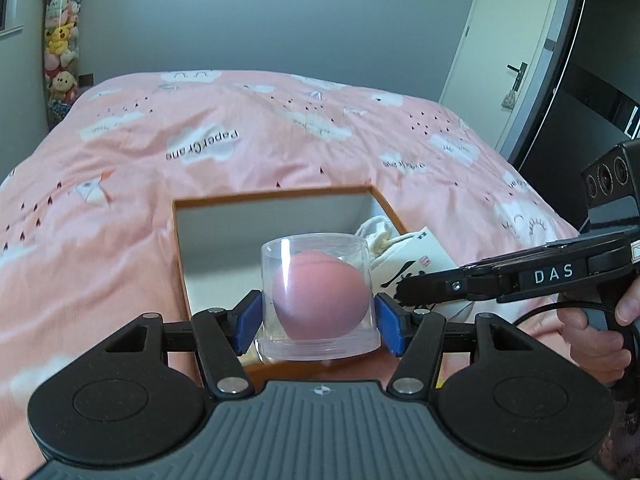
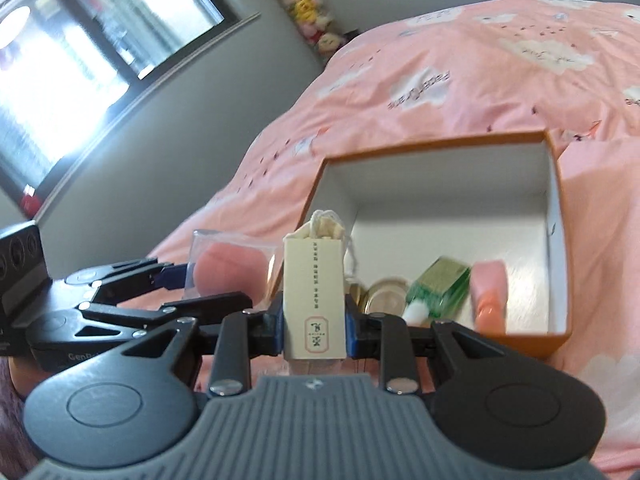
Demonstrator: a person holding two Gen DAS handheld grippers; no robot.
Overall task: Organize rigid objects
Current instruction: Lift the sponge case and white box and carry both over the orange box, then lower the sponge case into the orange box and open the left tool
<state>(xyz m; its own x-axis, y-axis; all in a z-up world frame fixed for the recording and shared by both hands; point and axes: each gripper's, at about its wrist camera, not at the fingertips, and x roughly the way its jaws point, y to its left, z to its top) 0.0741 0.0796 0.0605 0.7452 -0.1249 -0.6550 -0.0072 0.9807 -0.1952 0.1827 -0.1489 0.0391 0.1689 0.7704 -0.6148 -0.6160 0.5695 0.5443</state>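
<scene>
My left gripper [image 1: 318,318] is shut on a clear round plastic case [image 1: 316,296] with a pink egg-shaped sponge inside, held above the near side of an orange box with white walls [image 1: 280,198]. My right gripper [image 2: 314,330] is shut on a small cream paper bag [image 2: 314,296] with a cloth pouch and string at its top, upright just before the same orange box [image 2: 558,200]. Inside the box lie a green bottle [image 2: 440,280], a pink and orange tube [image 2: 488,292] and a round gold lid [image 2: 386,296]. The left gripper [image 2: 176,276] and its clear case [image 2: 224,260] show at the left of the right wrist view.
The box rests on a pink bed cover with white clouds [image 1: 120,208]. A person's hand [image 1: 600,332] holds the right gripper's handle [image 1: 520,280]. A column of plush toys [image 1: 62,40] stands by the wall, a door [image 1: 516,40] at the right, a window [image 2: 80,40] at the left.
</scene>
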